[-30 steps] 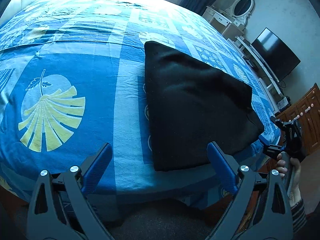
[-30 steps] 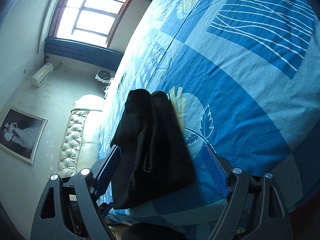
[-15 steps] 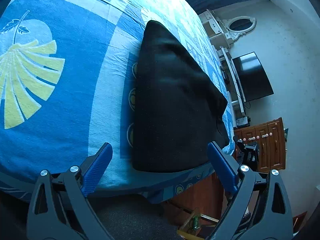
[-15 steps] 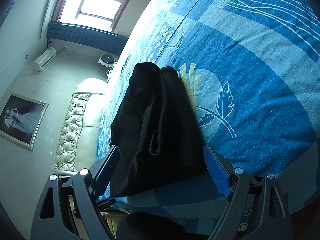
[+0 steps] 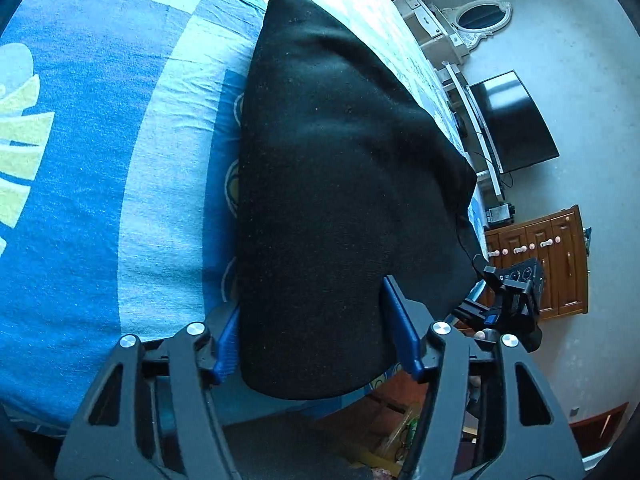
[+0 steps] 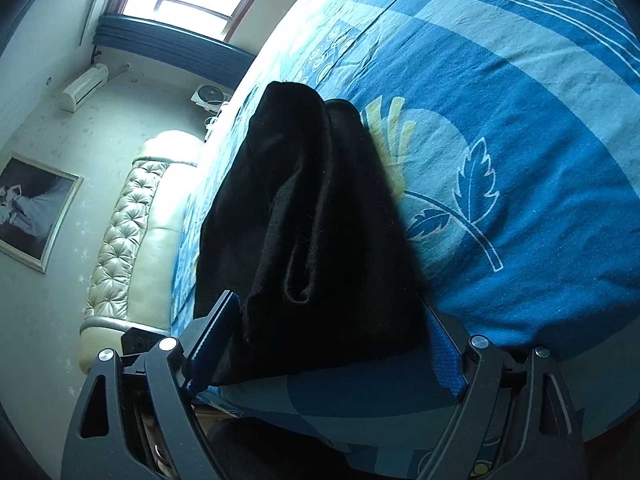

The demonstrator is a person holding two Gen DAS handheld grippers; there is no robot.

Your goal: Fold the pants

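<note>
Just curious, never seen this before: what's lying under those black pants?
The black pants lie on a blue patterned bedspread; circle motifs peek out along their edge. Whatever the print shows directly beneath them is covered.

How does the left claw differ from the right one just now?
The left claw has just been narrowing around the near end of the black pants, its blue pads close against the cloth; the right claw stands wider, with the pants lying loosely between its pads. The left one meets smooth flat cloth, the right one a layered edge. Both have black frames and hover at the bed's edge.
</note>
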